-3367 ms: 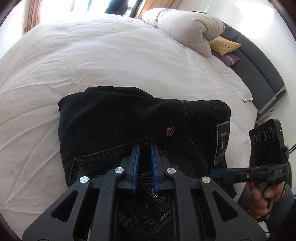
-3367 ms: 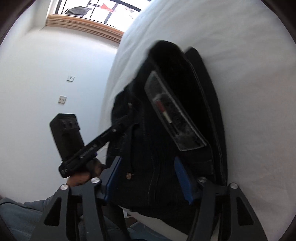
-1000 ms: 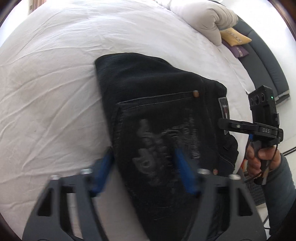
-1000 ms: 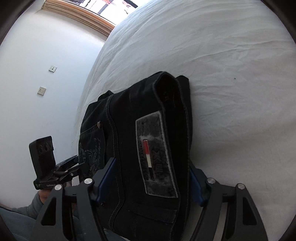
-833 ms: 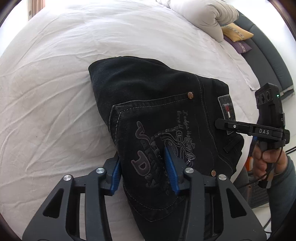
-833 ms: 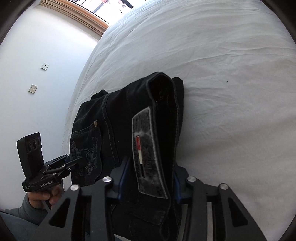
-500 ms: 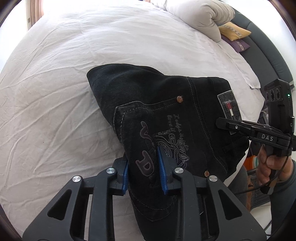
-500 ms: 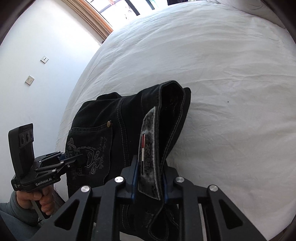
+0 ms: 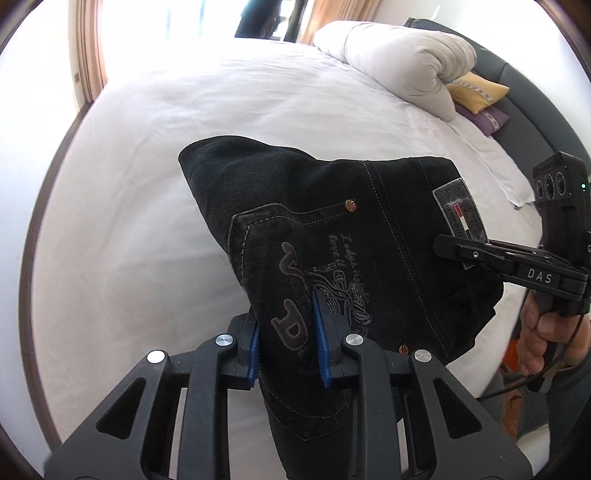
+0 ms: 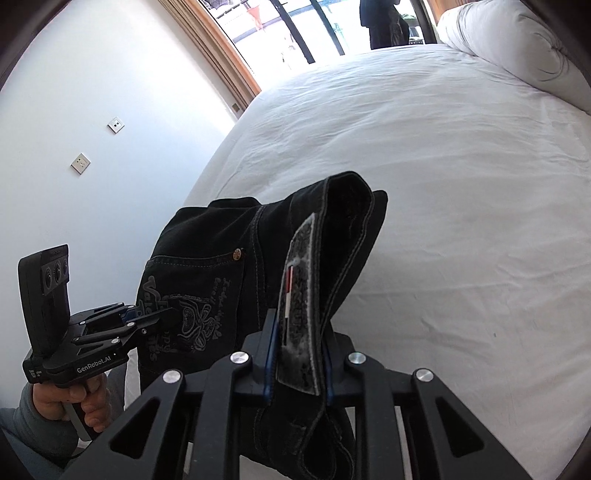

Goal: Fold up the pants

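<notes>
1. While clamped at two places, folded black pants (image 9: pixel 373 236) off the white bed (image 9: pixel 184 122) on the near side; far folded edge low over the sheet, contact with it not clear.
2. Left gripper (image 9: pixel 286 332): blue pads narrowly apart, pressed on a bunched fold of the back pocket with its grey embroidery, near the bundle's left edge.
3. Right gripper (image 10: pixel 297 354): pads narrowly apart, pinched on the waistband across the grey brand patch (image 10: pixel 299 317) with its red and white flag, at the bundle's right edge.
4. In the left wrist view, right gripper (image 9: pixel 461 251) reaching in from the right, tips on the patch (image 9: pixel 458 210), a hand (image 9: pixel 535 332) wrapped round its grip.
5. In the right wrist view, left gripper (image 10: pixel 133 317) coming in from the left, tips at the pocket print, a hand (image 10: pixel 66 398) and grey sleeve beneath.
6. Pants (image 10: pixel 221 280) sagging between the two grips, waistband loop standing upright above the right pads.
7. Beyond the bundle, wide open sheet in every direction across the bed (image 10: pixel 461 184), lightly creased.
8. At the far right, a rolled white duvet (image 9: pixel 399 62), with yellow and purple cushions (image 9: pixel 476 92) against a dark grey headboard (image 9: pixel 535 107), all well apart from the pants.
9. To the left, the mattress edge near a white wall (image 10: pixel 74 110) with two wall plates; a wood-framed window (image 10: pixel 295 26) past the far edge.
</notes>
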`<act>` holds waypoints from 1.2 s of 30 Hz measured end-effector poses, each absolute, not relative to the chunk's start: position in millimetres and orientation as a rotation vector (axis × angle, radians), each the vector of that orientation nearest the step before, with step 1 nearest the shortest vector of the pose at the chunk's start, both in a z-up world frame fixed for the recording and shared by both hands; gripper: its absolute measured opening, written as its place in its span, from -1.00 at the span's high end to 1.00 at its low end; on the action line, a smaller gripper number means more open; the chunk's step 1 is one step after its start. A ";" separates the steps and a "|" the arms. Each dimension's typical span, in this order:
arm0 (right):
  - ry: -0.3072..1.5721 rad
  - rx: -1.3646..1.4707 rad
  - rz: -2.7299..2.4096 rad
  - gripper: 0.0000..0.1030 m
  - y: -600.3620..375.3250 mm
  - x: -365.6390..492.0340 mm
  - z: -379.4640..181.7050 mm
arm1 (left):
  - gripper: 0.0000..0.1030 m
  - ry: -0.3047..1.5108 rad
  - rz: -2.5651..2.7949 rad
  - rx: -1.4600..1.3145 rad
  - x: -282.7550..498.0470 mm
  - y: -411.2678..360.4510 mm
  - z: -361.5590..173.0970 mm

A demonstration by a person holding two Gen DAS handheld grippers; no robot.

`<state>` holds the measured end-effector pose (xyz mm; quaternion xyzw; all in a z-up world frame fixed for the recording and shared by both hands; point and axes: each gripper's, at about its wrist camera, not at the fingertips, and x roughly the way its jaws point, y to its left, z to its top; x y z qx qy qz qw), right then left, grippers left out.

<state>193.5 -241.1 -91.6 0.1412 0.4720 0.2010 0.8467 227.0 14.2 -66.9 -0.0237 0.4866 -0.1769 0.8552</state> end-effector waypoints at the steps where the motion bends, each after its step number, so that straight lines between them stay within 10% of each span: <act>1: 0.995 0.298 0.430 0.59 -237.1 204.5 -92.3 | 0.58 1.022 -0.363 -0.045 236.9 18.4 -66.5; 12: 1.081 0.372 0.421 0.54 -218.9 305.0 -146.5 | 0.51 1.087 -0.298 -0.045 319.2 38.3 -125.1; 17: 1.099 0.476 0.404 0.00 -239.6 305.4 -181.1 | -0.23 1.065 -0.272 -0.092 321.1 42.1 -133.9; 22: 1.048 0.569 0.386 -0.40 -265.4 281.7 -179.2 | -0.32 1.029 -0.239 -0.179 309.4 75.6 -124.8; 29: 0.867 0.472 0.236 -0.57 -274.1 209.5 -113.6 | -1.00 0.719 -0.119 -0.117 207.1 89.5 -48.5; 36: 0.462 0.226 0.126 -1.00 -233.0 109.2 -12.2 | -1.00 0.353 0.062 0.043 89.0 79.5 54.4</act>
